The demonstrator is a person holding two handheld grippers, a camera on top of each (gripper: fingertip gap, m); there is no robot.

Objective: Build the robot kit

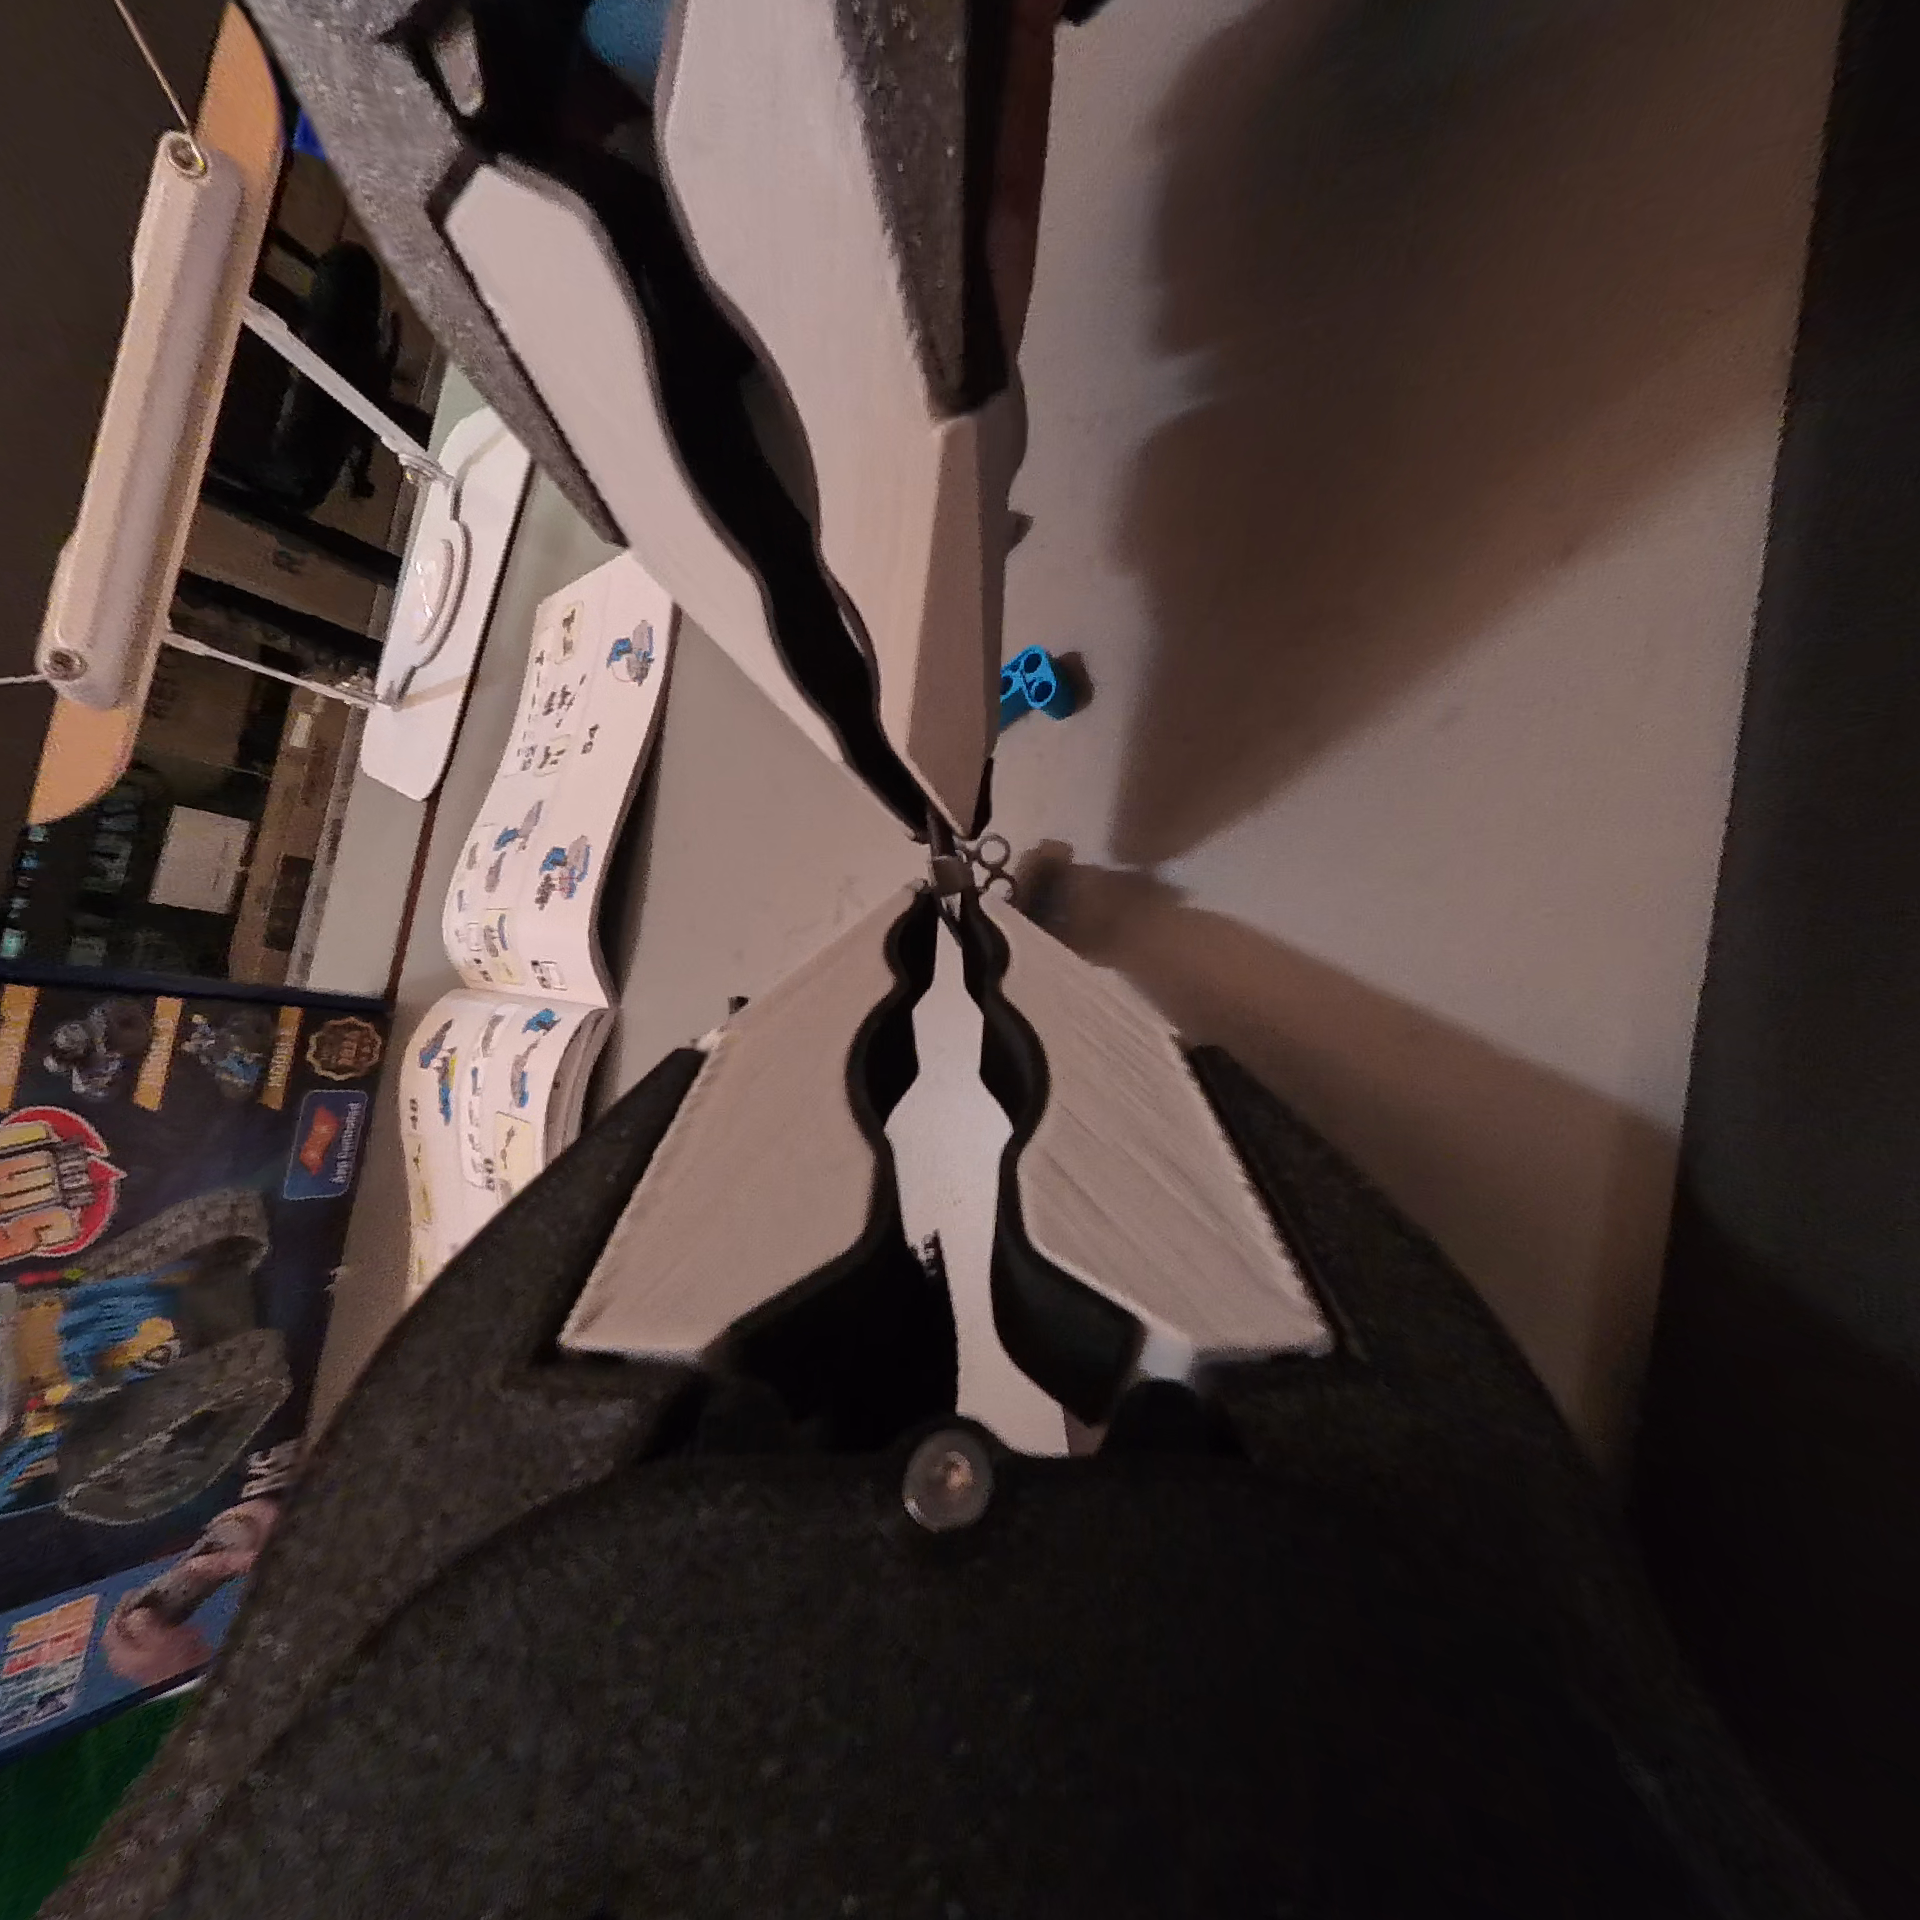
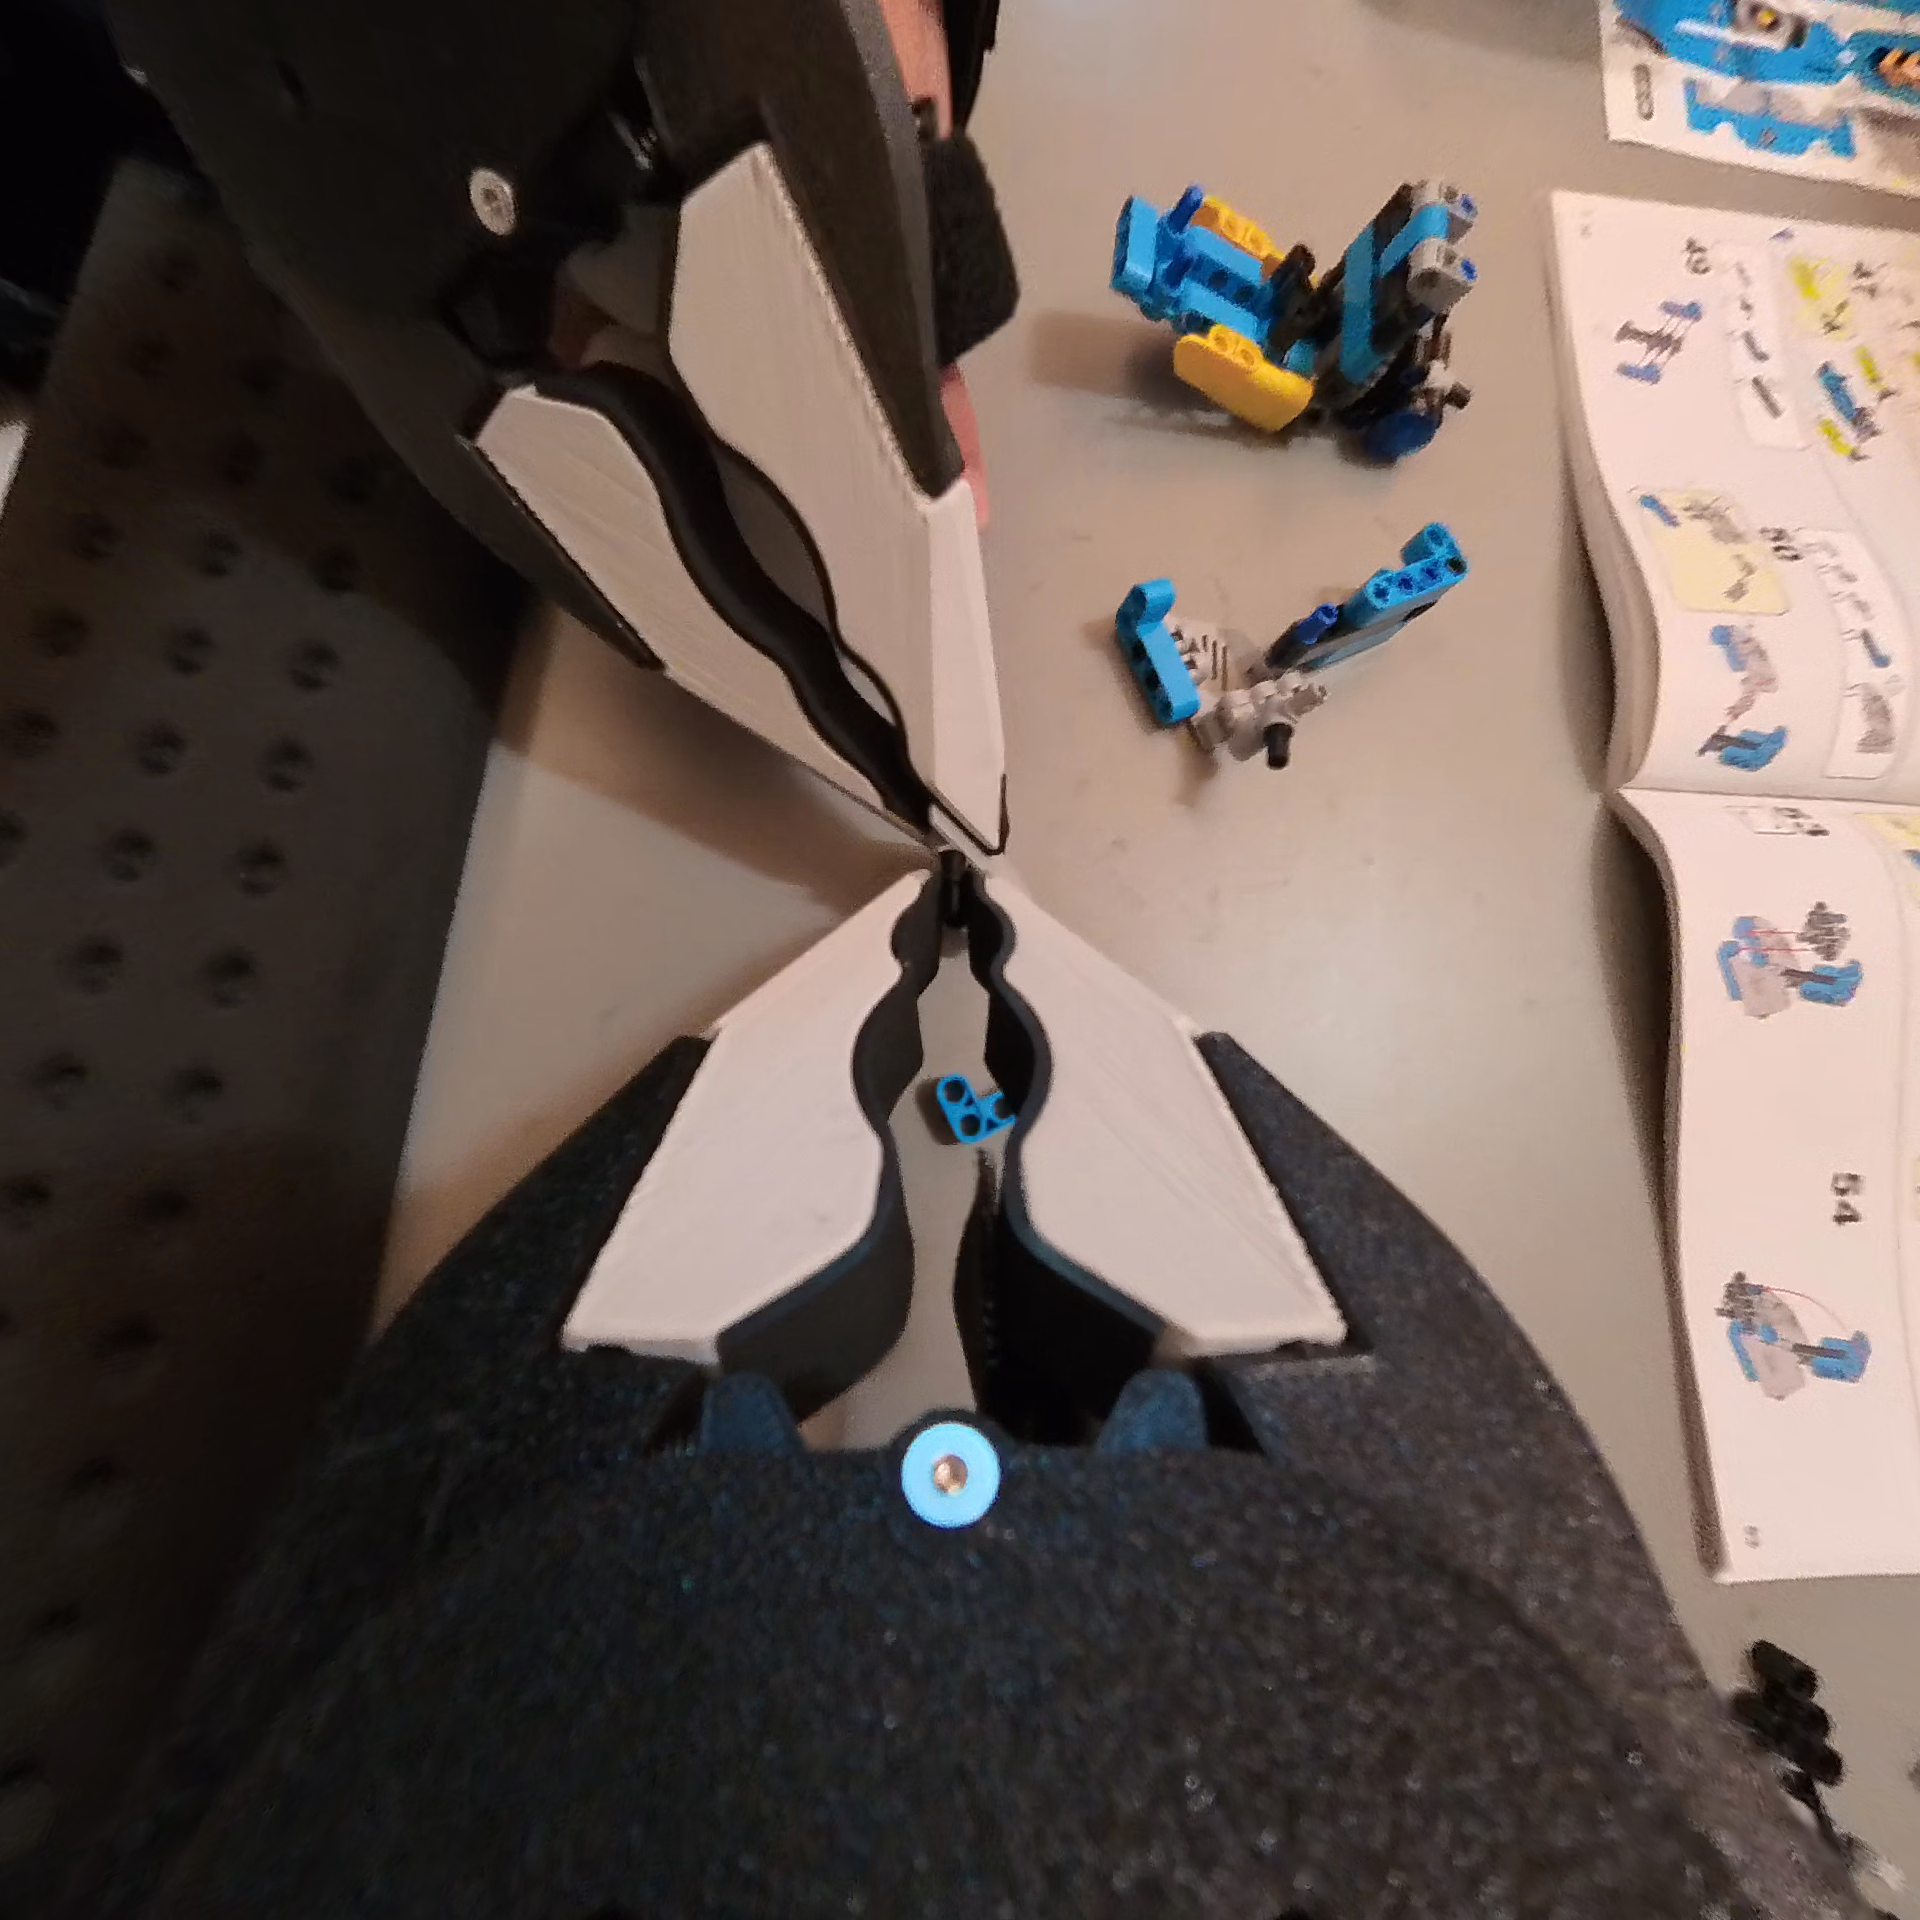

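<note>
Both grippers, left (image 1: 948, 894) and right (image 2: 954, 891), are meeting tip to tip, each pinching narrowly on a tiny grey connector (image 1: 971, 868) above the table (image 1: 1351, 831).

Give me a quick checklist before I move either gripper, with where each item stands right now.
1. Left gripper shut on small grey part: ok.
2. Right gripper tips shut: ok. What it pinches: cannot tell.
3. Both grippers meet tip to tip: ok.
4. Loose blue piece lies on the table, apart from the tips: ok.
5. Open booklet off to the side of both grippers: ok.
</note>
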